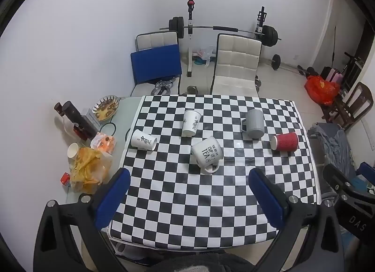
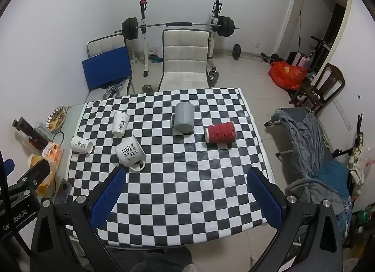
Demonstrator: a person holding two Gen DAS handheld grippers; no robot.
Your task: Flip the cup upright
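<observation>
Both tools hang above the near edge of the checkered black-and-white tabletop [image 1: 211,201], nothing between their blue pads: the left hand-held gripper [image 1: 187,178] has its jaws spread wide, and so does the right hand-held gripper [image 2: 186,177].

Five cups wait, none clearly upright. The red corrugated paper cup [image 2: 220,135] lies on its side near the right edge. The grey ribbed plastic mug [image 2: 184,117] sits mouth-down, as far as can be judged, toward the far edge, handle to the left. The white enamel mug with black lettering [image 1: 207,152] is tipped over at the middle, handle toward the near edge. One white printed paper cup [image 1: 191,122] is beyond it, seemingly inverted, and another white printed paper cup [image 1: 143,140] lies on its side at the left edge.

Which cup goes first cannot be told. The red one looks the natural pick for the right gripper, which has a clear path to it. Closing gently across the middle of its wall, lifting clear, and rolling the wrist before setting it on its base should work; squeezing hard would probably crush paper. The lettered mug is near enough to the first white cup that a wide approach could knock one.

Off the cloth by the left edge stand a dark bottle [image 1: 78,118], a patterned dish [image 1: 106,107] and crumpled yellow wrapping [image 1: 89,169], well apart from the cups.
</observation>
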